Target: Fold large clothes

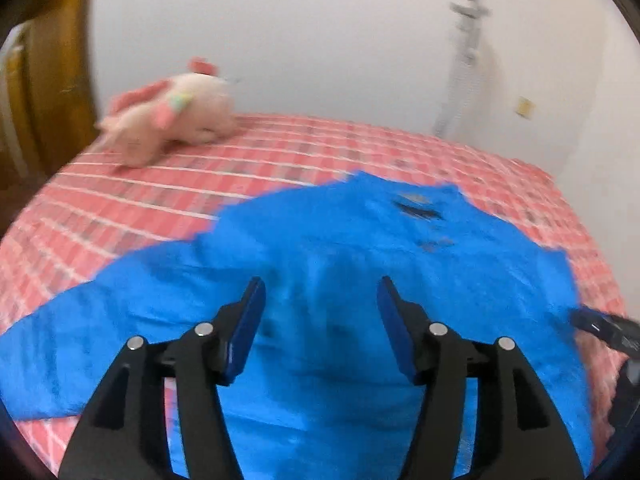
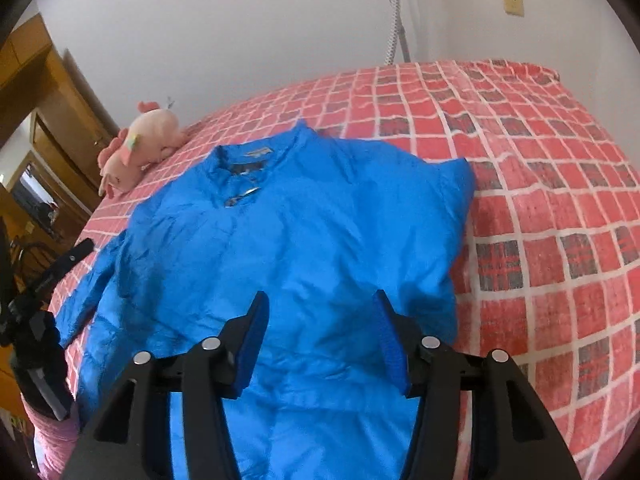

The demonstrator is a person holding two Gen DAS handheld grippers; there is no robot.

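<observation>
One blue jacket [image 2: 280, 248] lies spread on the red checked bed [image 2: 540, 200] beside one pink plush toy [image 2: 140, 148], under the left gripper [image 1: 320, 300] and right gripper [image 2: 320, 312], both wide open and empty.

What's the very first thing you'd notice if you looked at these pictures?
The shiny bright blue jacket spread flat in the middle of the red checked bedcover grabs the eye first. Next comes the pink plush toy lying beyond its collar, near the wall. Both black grippers, left and right, hover open above the jacket.
</observation>
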